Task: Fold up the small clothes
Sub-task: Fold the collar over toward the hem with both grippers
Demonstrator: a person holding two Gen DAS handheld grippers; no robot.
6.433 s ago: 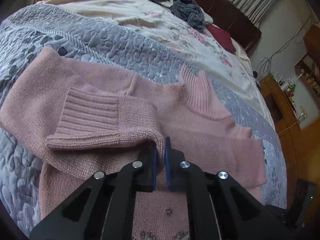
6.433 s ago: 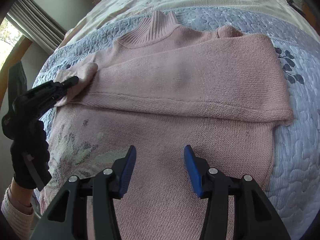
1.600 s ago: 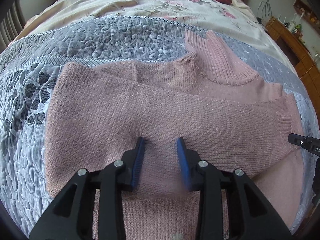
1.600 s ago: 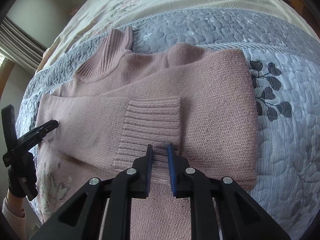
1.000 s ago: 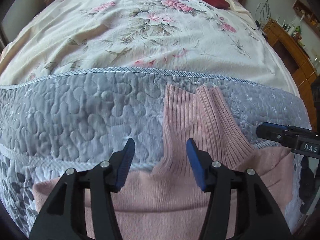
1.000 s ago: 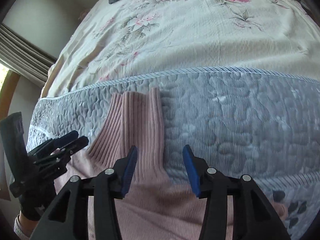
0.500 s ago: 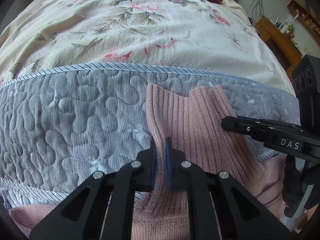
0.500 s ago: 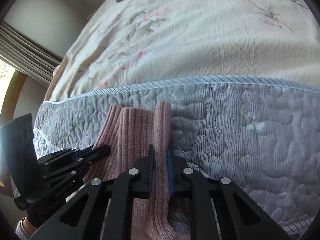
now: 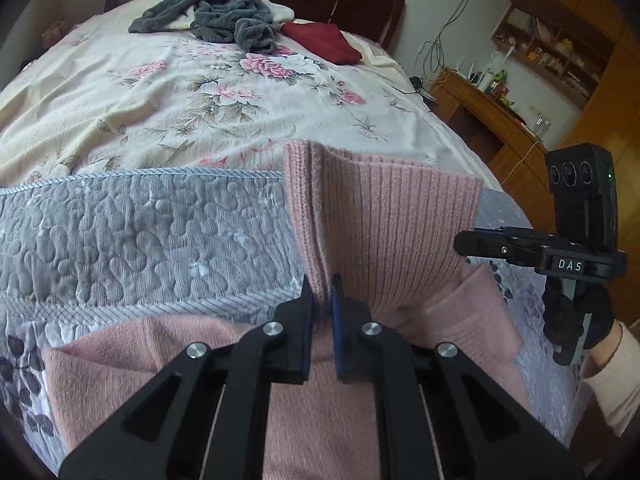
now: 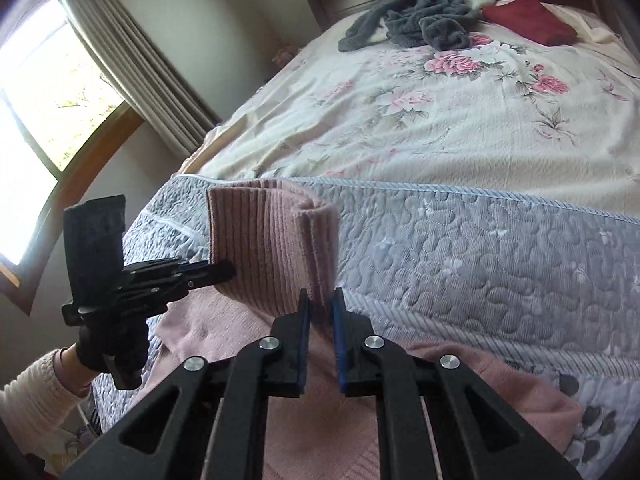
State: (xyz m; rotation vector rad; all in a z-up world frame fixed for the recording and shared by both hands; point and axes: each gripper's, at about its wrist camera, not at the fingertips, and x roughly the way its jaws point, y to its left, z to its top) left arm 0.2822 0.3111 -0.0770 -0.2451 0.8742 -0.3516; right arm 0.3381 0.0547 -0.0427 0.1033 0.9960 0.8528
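The right gripper [image 10: 320, 300] pinches one edge of the pink sweater's ribbed collar [image 10: 272, 248], lifting it off the grey quilt [image 10: 480, 248]. The left gripper [image 10: 216, 271], in a black-gloved hand [image 10: 108, 348], grips the collar's other edge. A grey garment [image 10: 416, 20] lies near the headboard.
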